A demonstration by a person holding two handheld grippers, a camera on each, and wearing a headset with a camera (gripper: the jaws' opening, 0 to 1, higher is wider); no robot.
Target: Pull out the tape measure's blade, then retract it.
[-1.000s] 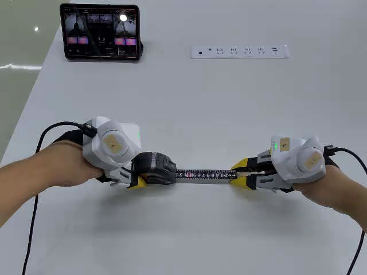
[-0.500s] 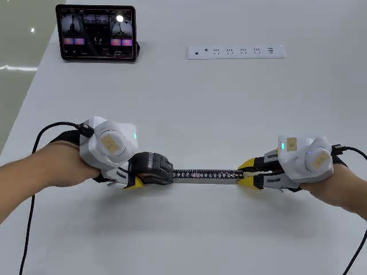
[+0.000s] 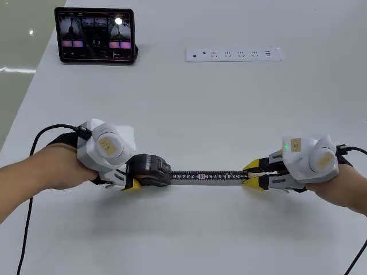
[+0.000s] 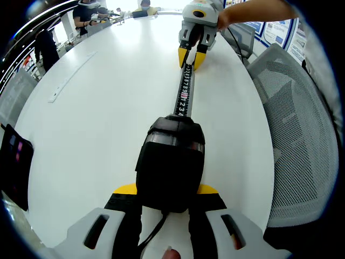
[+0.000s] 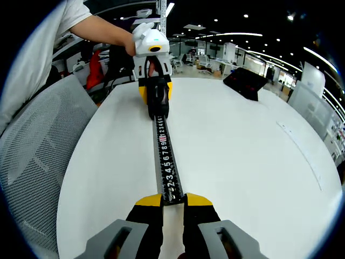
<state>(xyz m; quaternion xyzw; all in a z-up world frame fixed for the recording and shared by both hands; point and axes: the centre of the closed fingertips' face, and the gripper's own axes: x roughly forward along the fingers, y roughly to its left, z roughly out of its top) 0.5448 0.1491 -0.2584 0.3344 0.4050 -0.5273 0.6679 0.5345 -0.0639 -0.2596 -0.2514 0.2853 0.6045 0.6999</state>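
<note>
Item 1. Table [image 3: 200, 109]: white, broad, bare across most of its top.

Item 2. Tape measure case [image 4: 170, 162]: black and rounded, resting on the table near its front edge, towards the left of the head view. It sat between the jaws of the left gripper.

Item 3. Blade [image 5: 166, 162]: dark with pale numerals, drawn out of the case and running straight and low over the table from the case to the right gripper. The printed scale faced up.

Item 4. Left gripper [image 3: 140, 175]: white body, black jaws with yellow tips, held in the person's left hand. Its jaws stood about as far apart as the case is wide and pressed the case's two sides. A black cable [image 3: 31, 154] looped back from it along the arm.

Item 5. Right gripper [image 5: 173, 200]: same make, held in the person's right hand, well apart from the case. Its jaws were nearly together and pinched the free end of the blade between the yellow tips. I could not make out the end hook itself.

Item 6. Tablet [image 3: 94, 35]: propped upright at the far left corner, screen lit.

Item 7. Power strip [image 3: 234, 54]: white, lying flat at the far side, right of the tablet.

Item 8. Mesh chair [image 4: 299, 135]: grey, beside the near edge of the table.
</note>
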